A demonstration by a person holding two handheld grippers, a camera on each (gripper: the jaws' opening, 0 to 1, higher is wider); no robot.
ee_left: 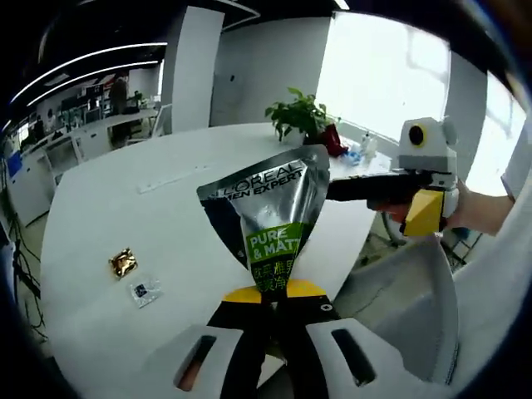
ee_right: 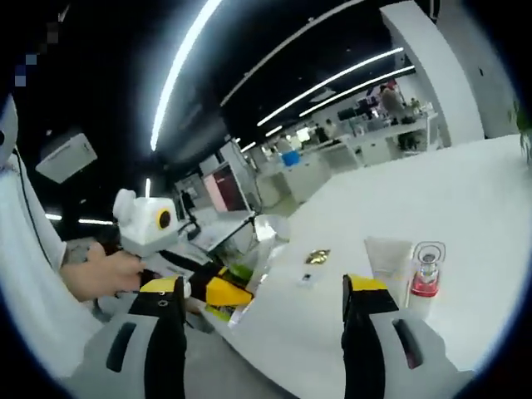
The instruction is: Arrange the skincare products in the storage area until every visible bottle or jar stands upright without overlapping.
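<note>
Left gripper view: the silver sachet (ee_left: 268, 218) was pinched by the left gripper (ee_left: 273, 293), lifted off the table (ee_left: 125, 208), probably for standing upright. Right gripper (ee_right: 264, 293) was held wide, nothing gripped.

Pouch (ee_left: 274, 212) bottom edge hidden between jaws — small packets (ee_left: 133, 277) too small to read

pouch (ee_left: 266, 218) silver/green | table (ee_left: 125, 208) white | bottle (ee_right: 425, 278) clear, red band

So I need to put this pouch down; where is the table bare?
Bare: table between gold packet and potted plant. Crowded: near edge, where tube and red-collared bottle stand. Left hand-held gripper holds the pouch.
</note>
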